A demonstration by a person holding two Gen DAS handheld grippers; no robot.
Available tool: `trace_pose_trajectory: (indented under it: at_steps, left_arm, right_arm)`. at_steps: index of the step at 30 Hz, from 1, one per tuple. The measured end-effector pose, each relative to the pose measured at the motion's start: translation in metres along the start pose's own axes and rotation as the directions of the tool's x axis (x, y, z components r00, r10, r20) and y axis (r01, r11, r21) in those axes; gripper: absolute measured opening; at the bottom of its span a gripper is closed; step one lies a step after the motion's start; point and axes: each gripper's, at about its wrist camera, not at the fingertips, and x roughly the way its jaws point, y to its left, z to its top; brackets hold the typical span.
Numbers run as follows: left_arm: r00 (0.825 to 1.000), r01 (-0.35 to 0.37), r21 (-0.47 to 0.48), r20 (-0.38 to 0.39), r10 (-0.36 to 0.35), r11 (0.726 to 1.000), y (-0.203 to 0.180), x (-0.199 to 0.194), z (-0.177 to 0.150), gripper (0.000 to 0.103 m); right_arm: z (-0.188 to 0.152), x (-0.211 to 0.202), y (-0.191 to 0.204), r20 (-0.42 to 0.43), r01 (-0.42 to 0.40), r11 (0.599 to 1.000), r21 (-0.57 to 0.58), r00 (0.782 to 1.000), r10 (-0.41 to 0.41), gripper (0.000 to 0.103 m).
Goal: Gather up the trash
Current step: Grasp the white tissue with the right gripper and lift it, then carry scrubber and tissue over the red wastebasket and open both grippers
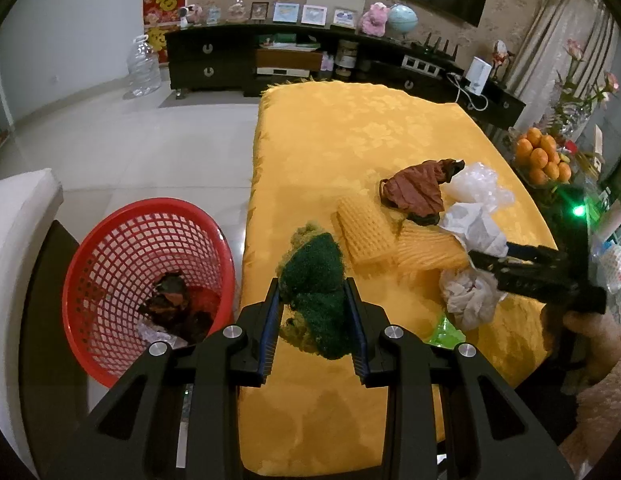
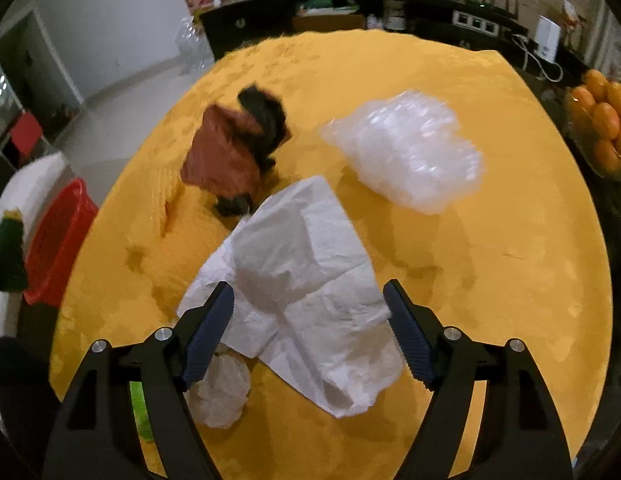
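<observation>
We see the left gripper [image 1: 312,300] clamped on a dark green scouring pad [image 1: 316,280], low centre of its view, right of the red basket [image 1: 110,236] at lower left. The right gripper [image 2: 308,332] stands wide apart, straddling a white tissue [image 2: 306,288] on the yellow tablecloth [image 2: 490,260], gripping nothing.

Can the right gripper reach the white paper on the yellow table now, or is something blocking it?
Probably yes. The right gripper is open, and the white paper lies between its fingers with nothing on top. The crumpled net ball sits beside the left-hand finger and might get pinched too.
</observation>
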Motion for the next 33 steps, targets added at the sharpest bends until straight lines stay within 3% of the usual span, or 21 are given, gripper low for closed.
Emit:
trace_pose_trajectory:
  at_steps: [5, 11, 22, 33]
  left_arm:
    - [1.0, -0.009, -0.008, -0.002, 0.009, 1.0, 0.005, 0.0, 0.0, 0.029]
    - [1.0, -0.009, -0.011, -0.003, 0.009, 1.0, 0.004, 0.001, 0.001, 0.029]
    - [1.0, -0.018, -0.007, 0.023, 0.018, 1.0, 0.003, -0.007, 0.003, 0.029]
    - [0.994, -0.046, -0.023, 0.099, 0.048, 0.999, 0.012, -0.032, 0.017, 0.029]
  right_arm:
    - [-0.008, 0.009, 0.0, -0.02, 0.04, 0.998, -0.045, 0.999, -0.041, 0.04]
    - [-0.011, 0.005, -0.014, -0.016, 0.044, 0.999, -0.021, 0.999, -0.045, 0.019]
    - [0.002, -0.037, -0.016, 0.087, 0.007, 1.0, 0.016, 0.996, -0.008, 0.015]
    - [0.025, -0.084, 0.008, 0.182, -0.031, 0.999, -0.019, 0.983, 0.034, 0.015]
